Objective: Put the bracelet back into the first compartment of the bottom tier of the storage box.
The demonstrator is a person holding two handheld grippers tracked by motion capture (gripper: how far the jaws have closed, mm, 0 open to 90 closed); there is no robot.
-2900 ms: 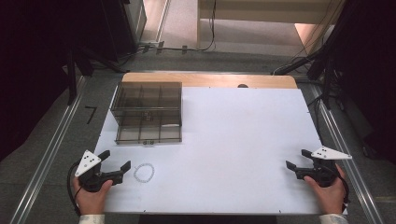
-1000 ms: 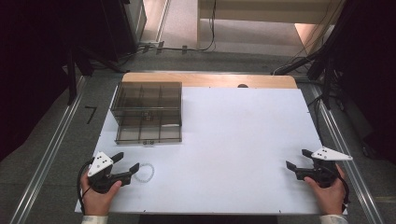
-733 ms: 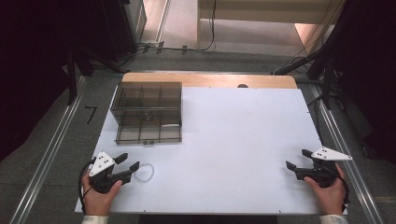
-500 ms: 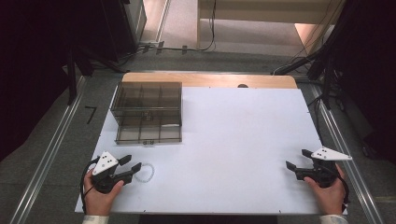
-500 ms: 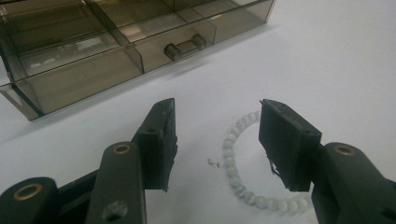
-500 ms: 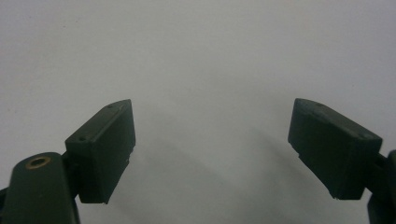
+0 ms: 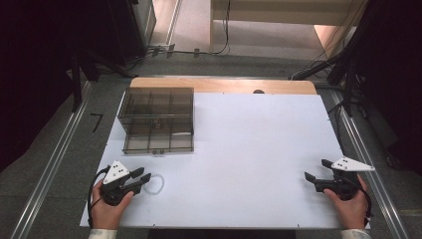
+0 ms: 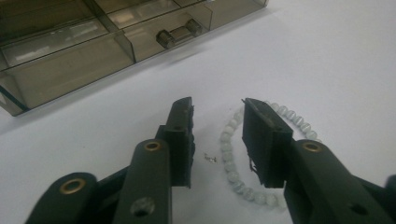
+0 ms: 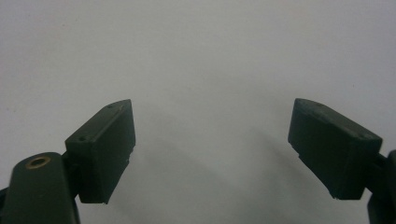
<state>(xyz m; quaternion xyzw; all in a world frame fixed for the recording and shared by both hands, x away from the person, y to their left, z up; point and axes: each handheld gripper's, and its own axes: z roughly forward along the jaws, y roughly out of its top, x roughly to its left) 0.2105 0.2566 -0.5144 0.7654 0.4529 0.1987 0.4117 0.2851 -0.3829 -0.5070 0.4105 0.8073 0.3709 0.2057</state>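
From above, I see my left gripper [image 7: 144,180] at the white worktop's [image 7: 259,149] near left corner, jaws just closing around the pale bead bracelet [image 7: 156,184]; the smoky compartment box [image 7: 157,119] sits behind. My left gripper view shows beads [image 8: 229,140] between unpressed pads. My right gripper [image 9: 210,140] is spread wide over bare worktop.

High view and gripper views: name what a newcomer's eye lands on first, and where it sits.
First the left tool, at the white table's near left corner: its jaws have just been closing around one side of a pale bead bracelet lying flat, the pads not yet pressing it. Behind it, toward the far left, sits a smoky clear compartment box. At the near right edge, the right tool is open over bare table.
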